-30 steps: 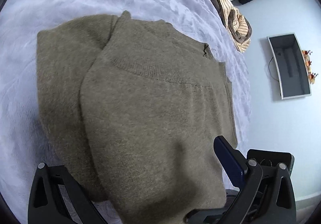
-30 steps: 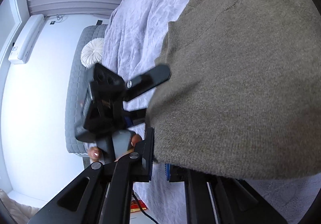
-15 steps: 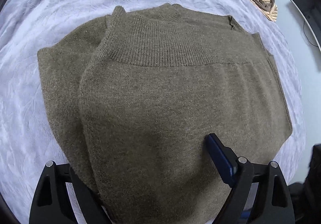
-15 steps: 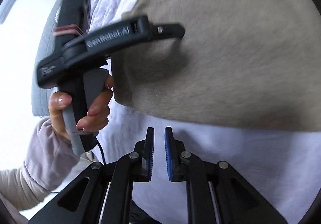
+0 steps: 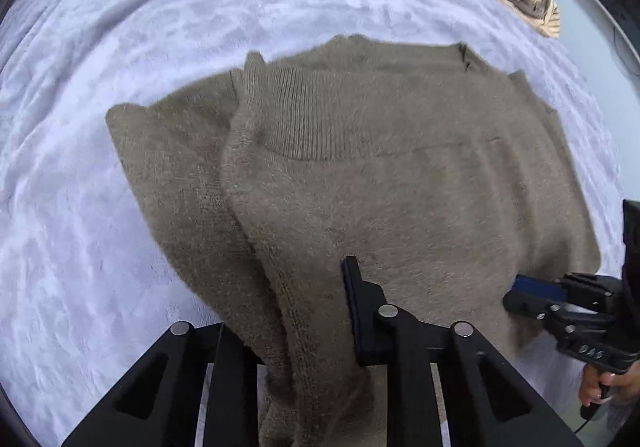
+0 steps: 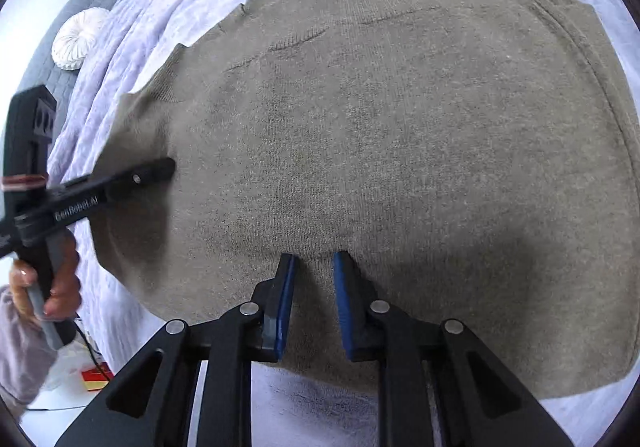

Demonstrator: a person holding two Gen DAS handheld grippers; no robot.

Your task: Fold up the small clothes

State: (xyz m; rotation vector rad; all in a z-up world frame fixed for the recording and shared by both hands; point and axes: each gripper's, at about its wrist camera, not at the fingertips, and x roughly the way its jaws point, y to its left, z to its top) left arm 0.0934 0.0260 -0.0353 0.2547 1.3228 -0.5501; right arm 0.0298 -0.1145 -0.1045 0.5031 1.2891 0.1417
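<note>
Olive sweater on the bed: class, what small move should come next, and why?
Probably open the left gripper and let go. Its fingers clamp a fold of the olive sweater, which already lies doubled and fairly flat on the lavender bedspread; the right gripper is open, holding nothing.

Olive-brown knitted sweater (image 5: 400, 199), soft and slightly fuzzy, lay folded on a pale lilac bed cover (image 5: 140, 27). Ribbed band (image 5: 320, 119) faced up across the top layer, curving along its far part. Upper layer overlapped a lower layer that stuck out to one side in the left wrist view. Near edge of the fabric was lifted off the cover, pinched and bunched. Rest was spread flat and mostly smooth, with a few shallow creases near the far edge (image 6: 300, 43).
</note>
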